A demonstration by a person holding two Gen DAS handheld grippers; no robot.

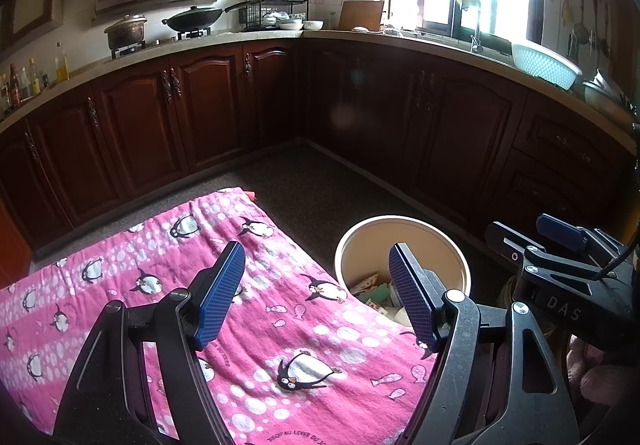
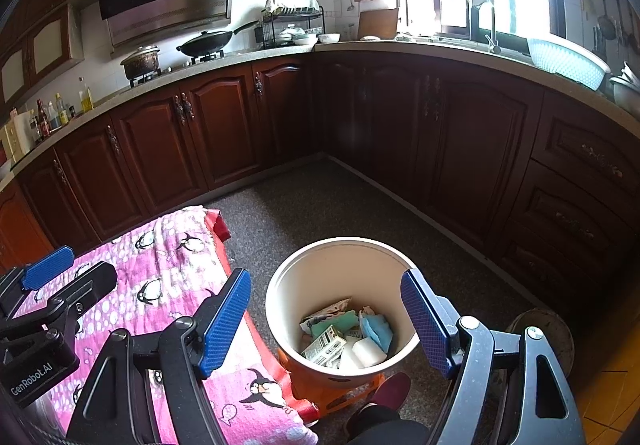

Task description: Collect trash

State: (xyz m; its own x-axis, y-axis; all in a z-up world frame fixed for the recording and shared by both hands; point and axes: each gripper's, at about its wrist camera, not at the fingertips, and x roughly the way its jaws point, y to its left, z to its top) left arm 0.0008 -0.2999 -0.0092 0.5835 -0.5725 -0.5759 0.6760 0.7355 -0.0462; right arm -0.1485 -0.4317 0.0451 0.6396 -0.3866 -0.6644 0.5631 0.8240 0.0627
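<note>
Both our claws open, nothing between the jaws: left claw point(image 1: 316, 295) over the pink cloth point(image 1: 168, 257), right claw point(image 2: 326, 319) above the bin point(image 2: 320, 265). Trash point(image 2: 346, 333) sits in the bin bottom, lower centre of the right view.

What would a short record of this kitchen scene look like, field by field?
Place: kitchen with dark wood cabinets
Bin: round cream bin on the floor, beside the table
Bin contents: cartons, paper and a blue cloth
Table: covered by a pink penguin cloth, no trash visible on it
Left tool: open, holding nothing
Right tool: open, holding nothing, above the bin
</note>
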